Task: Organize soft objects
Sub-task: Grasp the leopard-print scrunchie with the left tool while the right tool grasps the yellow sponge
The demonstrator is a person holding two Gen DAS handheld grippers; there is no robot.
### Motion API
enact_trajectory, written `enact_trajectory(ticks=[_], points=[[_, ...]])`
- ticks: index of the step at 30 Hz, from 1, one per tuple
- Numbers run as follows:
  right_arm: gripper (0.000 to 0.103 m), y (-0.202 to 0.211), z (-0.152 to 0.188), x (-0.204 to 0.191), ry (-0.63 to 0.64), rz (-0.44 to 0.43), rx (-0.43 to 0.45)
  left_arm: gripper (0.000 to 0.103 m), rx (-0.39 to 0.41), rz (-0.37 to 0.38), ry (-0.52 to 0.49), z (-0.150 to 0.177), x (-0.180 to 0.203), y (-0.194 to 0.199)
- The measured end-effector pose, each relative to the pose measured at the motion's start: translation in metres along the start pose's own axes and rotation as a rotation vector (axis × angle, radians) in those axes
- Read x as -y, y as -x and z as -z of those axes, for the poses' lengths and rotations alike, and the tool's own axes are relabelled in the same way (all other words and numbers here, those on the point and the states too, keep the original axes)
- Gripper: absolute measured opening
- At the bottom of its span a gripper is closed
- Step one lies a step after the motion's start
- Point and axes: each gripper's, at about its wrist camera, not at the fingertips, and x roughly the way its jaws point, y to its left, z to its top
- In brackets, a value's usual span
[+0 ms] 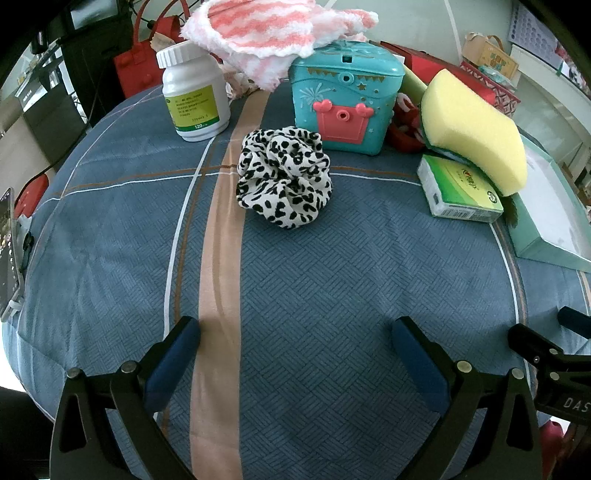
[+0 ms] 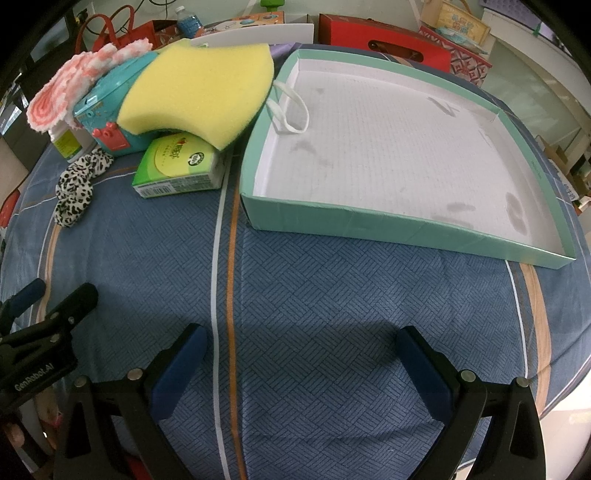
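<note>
Scrunchie: the black-and-white leopard-print fabric scrunchie [image 1: 283, 176] lies on the blue woven-pattern cloth covering the desk [image 1: 332, 277], just in front of the teal plastic toy box with a pink clasp [image 1: 345, 98] and right of the white plastic bottle with a green label [image 1: 195, 92].
Handling: I judge it very light, limp and easily squashed; a pinch across one bunched side of the ring should hold, as the ruffles give plenty to bite on.
Sponge: the yellow curved foam sponge [image 2: 199, 92] leans on the toy box and the green tissue packet [image 2: 177, 166]; likely light and springy, best pinched across its thin edge.
Towel: the pink-and-white striped fluffy cloth [image 1: 273, 33] is draped over the toy box, soft and floppy.
Tray: the shallow teal cardboard box lid with white inside [image 2: 406, 225] sits to the right, holding only a white loop.
Left gripper [image 1: 295, 347]: jaws spread wide, holding nothing; scrunchie lies farther off, roughly centred between them.
Right gripper [image 2: 301, 354]: jaws spread wide, holding nothing; tray straight ahead, sponge far left.
</note>
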Motion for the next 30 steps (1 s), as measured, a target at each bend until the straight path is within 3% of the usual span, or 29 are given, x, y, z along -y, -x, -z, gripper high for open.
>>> enact_trajectory(ticks=[14,18,20,24,27,30], points=[[0.103,0.002,-0.002,0.002,-0.009,-0.012,-0.005,0.103,0.019,0.015,-0.019,-0.001,-0.001,0.000],[0.103,0.021,-0.004,-0.002,0.002,0.007,0.083,0.103,-0.008,0.047,-0.013,-0.009,-0.007,0.005],[0.103,0.040,-0.009,-0.005,0.015,-0.018,0.158,0.103,0.031,0.063,0.019,-0.013,-0.014,0.016],[0.103,0.071,-0.027,-0.011,0.046,-0.080,0.276,0.103,0.082,0.047,-0.032,-0.032,-0.015,0.035],[0.103,0.081,-0.042,-0.023,0.096,-0.137,0.323,0.103,0.076,0.074,0.003,-0.047,-0.023,0.038],[0.103,0.082,-0.051,-0.034,0.157,-0.142,0.329,0.103,0.058,0.069,0.023,-0.059,-0.028,0.036]])
